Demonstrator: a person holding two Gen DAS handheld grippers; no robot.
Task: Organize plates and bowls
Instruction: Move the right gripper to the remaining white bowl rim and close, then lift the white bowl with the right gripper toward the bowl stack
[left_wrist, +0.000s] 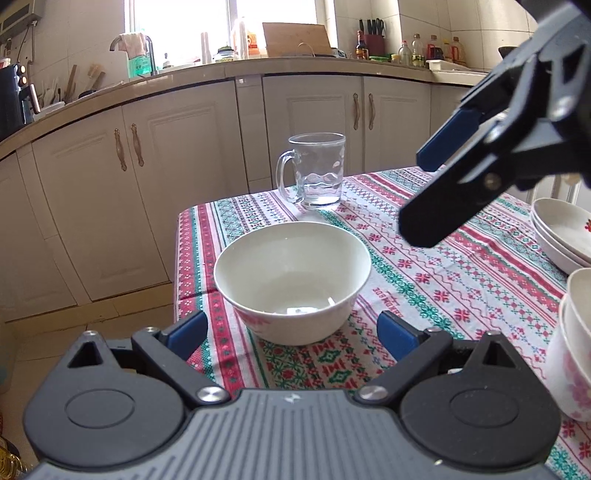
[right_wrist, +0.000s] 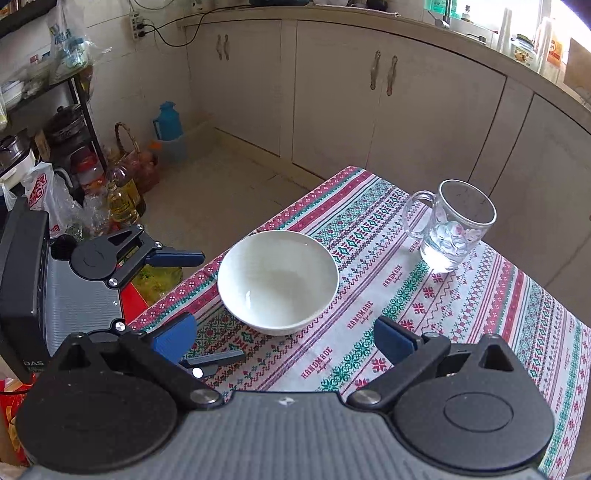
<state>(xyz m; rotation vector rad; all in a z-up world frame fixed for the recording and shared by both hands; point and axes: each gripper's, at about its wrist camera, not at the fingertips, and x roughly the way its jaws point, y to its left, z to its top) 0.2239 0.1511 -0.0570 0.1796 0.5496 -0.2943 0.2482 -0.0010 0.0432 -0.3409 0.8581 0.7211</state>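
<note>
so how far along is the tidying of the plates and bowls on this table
Partly done. Plates are already stacked at the table's right edge, with nested bowls nearer the camera. Nothing is in hand: the left gripper and right gripper both have open, empty jaws near the single white bowl. Left: adding that bowl to the nest.

A white bowl (right_wrist: 277, 282) with pink flowers outside sits on a tablecloth (right_wrist: 461, 317) striped in red, green and white stitch patterns, near a clear glass mug (right_wrist: 448, 225) and beige cabinets (left_wrist: 147, 184).
</note>
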